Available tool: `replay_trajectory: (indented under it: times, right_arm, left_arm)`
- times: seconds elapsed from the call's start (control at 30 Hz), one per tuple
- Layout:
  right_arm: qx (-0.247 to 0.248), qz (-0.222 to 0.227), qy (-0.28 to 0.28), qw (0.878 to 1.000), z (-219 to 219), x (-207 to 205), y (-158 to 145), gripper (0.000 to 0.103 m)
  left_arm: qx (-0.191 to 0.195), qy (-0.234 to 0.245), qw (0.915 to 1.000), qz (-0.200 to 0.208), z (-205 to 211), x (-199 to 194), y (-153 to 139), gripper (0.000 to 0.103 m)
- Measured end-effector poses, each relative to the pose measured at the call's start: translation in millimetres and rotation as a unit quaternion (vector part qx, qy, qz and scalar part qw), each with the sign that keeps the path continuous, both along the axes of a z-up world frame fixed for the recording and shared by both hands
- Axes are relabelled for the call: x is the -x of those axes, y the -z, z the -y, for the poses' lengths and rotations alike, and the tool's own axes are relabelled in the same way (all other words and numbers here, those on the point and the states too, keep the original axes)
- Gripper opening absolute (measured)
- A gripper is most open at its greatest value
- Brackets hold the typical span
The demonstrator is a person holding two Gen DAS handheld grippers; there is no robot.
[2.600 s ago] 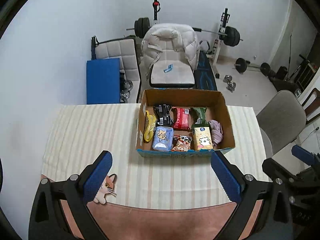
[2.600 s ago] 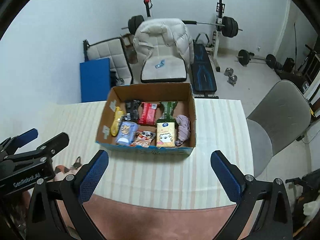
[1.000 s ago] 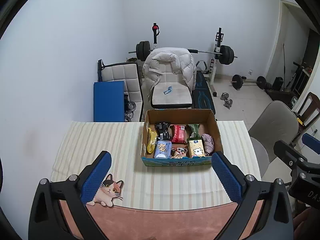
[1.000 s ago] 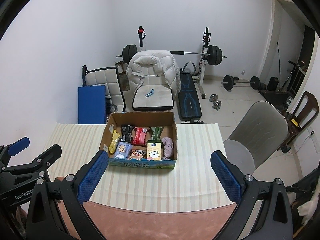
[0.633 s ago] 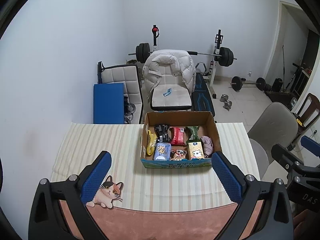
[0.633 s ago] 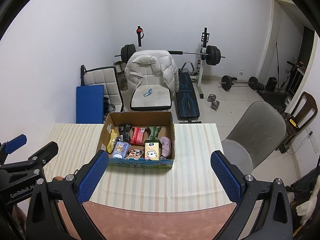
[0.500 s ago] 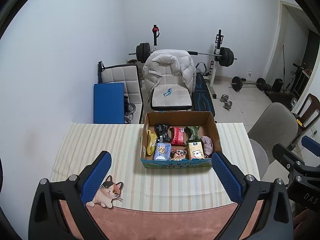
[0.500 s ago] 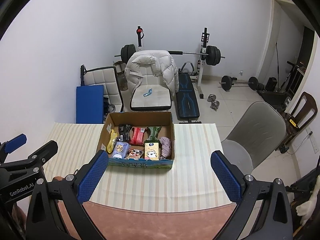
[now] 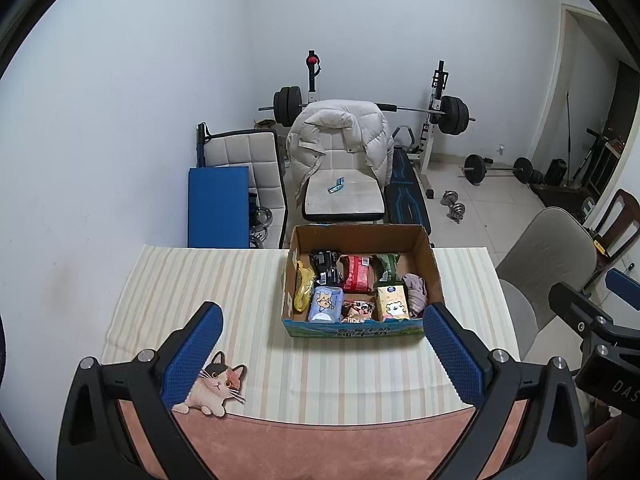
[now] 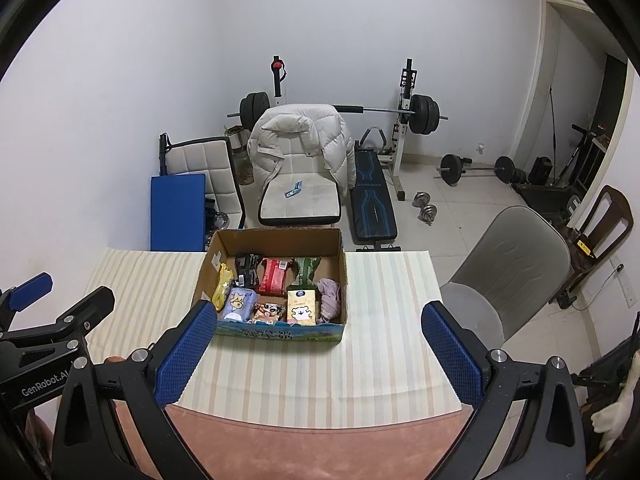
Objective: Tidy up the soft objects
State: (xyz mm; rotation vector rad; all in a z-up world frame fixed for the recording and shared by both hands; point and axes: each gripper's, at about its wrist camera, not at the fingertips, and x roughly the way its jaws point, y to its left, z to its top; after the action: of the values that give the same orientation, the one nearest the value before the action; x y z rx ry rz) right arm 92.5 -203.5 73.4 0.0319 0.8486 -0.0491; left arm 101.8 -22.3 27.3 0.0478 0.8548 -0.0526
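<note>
A cardboard box (image 9: 430, 258) stands on the striped tablecloth, also in the right wrist view (image 10: 342, 264). It holds several soft packets: a yellow one (image 9: 302, 286), a black one (image 9: 326, 266), a red one (image 9: 356, 274), a green one (image 9: 386, 266), a blue tissue pack (image 9: 325, 303), a cream tissue pack (image 9: 393, 302) and a pinkish cloth (image 9: 416, 292). My left gripper (image 9: 320, 356) is open and empty, held high and back from the box. My right gripper (image 10: 316, 352) is open and empty, also back from the box.
A cat picture (image 9: 214, 390) lies at the cloth's near left edge. A grey chair (image 10: 516, 264) stands to the table's right. A white chair with a puffy jacket (image 9: 340, 152) and weight equipment (image 9: 444, 114) stand beyond the table.
Both grippers have pulled up and back from the box since 2.6 s ago, so the box looks smaller. They have barely moved over the last half second. Both stay open.
</note>
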Motion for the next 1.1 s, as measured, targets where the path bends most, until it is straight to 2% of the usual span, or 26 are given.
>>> replay_trajectory:
  times: [1.1]
  right_arm:
    - [0.000,0.003,-0.001,1.000,1.5,0.3,-4.4,0.103]
  left_arm:
    - [0.003,0.000,1.0000,0.000,0.4,-1.2,-1.1,0.103]
